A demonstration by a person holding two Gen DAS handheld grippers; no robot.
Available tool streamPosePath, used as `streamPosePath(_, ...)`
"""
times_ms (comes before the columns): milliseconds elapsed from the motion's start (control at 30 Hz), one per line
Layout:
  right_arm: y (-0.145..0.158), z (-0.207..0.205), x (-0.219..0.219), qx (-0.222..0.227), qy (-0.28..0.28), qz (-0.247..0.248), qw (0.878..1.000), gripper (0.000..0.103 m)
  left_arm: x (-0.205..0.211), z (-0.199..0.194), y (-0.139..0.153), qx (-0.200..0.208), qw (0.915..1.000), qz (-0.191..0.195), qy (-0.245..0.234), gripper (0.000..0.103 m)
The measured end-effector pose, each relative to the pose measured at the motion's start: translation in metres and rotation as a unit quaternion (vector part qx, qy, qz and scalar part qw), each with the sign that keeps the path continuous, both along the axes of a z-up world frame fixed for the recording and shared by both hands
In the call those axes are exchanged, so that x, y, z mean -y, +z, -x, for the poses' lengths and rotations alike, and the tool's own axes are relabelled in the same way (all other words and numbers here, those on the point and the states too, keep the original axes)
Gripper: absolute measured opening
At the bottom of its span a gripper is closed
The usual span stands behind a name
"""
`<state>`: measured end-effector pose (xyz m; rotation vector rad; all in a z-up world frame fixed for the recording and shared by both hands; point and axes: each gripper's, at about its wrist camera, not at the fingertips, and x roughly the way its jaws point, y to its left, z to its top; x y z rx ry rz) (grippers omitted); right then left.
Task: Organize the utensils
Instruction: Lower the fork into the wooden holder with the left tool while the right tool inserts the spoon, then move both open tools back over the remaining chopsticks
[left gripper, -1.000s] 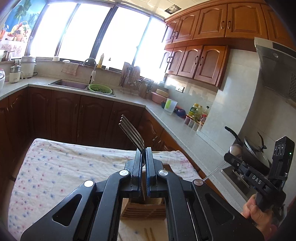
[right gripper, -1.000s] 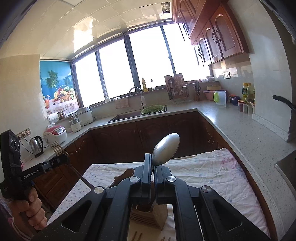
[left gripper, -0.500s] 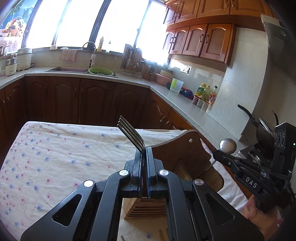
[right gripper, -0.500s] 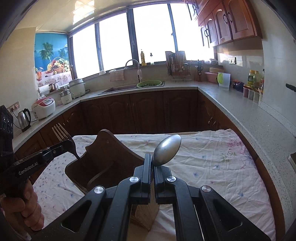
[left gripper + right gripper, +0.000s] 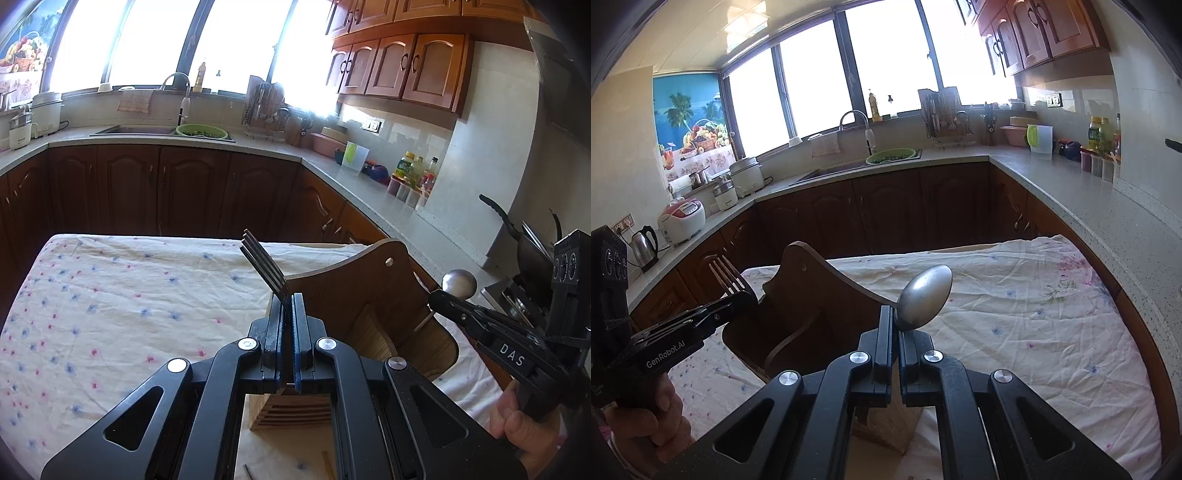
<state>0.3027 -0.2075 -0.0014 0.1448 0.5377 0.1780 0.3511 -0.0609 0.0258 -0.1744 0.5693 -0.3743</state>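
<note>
A tabletop (image 5: pixel 110 314) under a flowered cloth, in a kitchen. At left, the left gripper (image 5: pixel 287 306) has its fingers closed on a fork (image 5: pixel 264 267), tines slanting up and away. Directly below and ahead of both grippers stands a wooden utensil holder (image 5: pixel 373 295), its open compartments facing up; its tall curved back rises beyond them. At right, the right gripper (image 5: pixel 895 317) has its fingers closed on a spoon (image 5: pixel 927 295), bowl upward. Both handles seem to point down toward the holder; which hand is nearer is unclear. Open cloth lies on either side.
</note>
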Motion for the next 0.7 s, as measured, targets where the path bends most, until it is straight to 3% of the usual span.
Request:
streamPosePath(100,0.002,0.001,0.002,0.001,-0.004,-0.008,1.0,0.007,-0.001,0.001,0.002,-0.006,1.0,-0.004,0.002,0.007)
streamPosePath(167,0.003,0.001,0.003,-0.002,-0.004,-0.016,1.0,0.008,-0.002,0.004,0.005,-0.006,1.0,-0.003,0.004,0.016)
streamPosePath(233,0.004,0.004,0.005,-0.002,-0.005,-0.02,1.0,0.009,-0.005,0.01,0.009,-0.001,0.9999,-0.002,0.013,0.042)
streamPosePath(267,0.006,0.006,0.006,0.0,-0.007,-0.022,1.0,0.013,-0.007,0.013,0.01,0.003,0.9998,0.0,0.017,0.045)
streamPosePath(367,0.01,0.016,0.013,0.01,-0.013,-0.04,0.999,0.045,-0.013,0.023,0.014,0.005,0.9997,0.003,0.026,0.055)
streamPosePath(433,0.013,0.024,0.017,0.019,-0.019,-0.047,0.999,0.05,-0.018,0.031,0.014,0.007,0.9995,0.002,0.03,0.058)
streamPosePath(533,0.016,0.036,0.026,0.023,-0.028,-0.062,0.997,0.071,-0.027,0.046,0.014,0.011,0.9989,0.0,0.046,0.067)
streamPosePath(600,0.017,0.049,0.033,0.031,-0.034,-0.076,0.996,0.095,-0.032,0.059,0.012,0.011,0.9984,0.002,0.056,0.077)
streamPosePath(700,0.015,0.073,0.041,0.05,-0.049,-0.085,0.994,0.098,-0.041,0.08,0.008,0.011,0.9979,0.005,0.063,0.082)
